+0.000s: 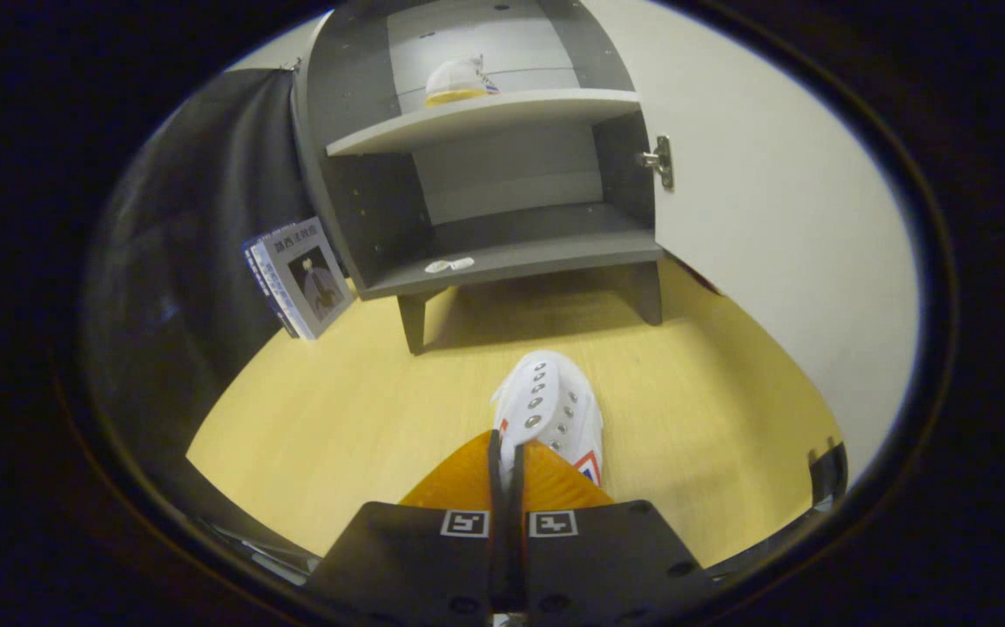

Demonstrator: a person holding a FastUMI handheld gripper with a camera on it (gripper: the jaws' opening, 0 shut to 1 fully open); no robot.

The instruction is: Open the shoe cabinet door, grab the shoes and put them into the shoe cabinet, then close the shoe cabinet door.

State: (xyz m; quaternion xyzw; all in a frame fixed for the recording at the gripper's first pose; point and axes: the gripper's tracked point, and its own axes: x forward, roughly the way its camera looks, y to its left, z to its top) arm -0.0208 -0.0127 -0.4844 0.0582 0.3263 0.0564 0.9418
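Gripper view is showing the gripper (509, 466) pinching the white shoe (548, 409) by its heel rim, fingers nearly together, above the wooden floor (311, 418) before the open shoe cabinet (485, 113). The shoe is looking light and soft-walled, so that thin collar is probably flexing, and a hold deeper on the stiffer heel would likely be steadier.

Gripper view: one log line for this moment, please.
claw shut on white shoe | cabinet door open | other shoe on upper shelf
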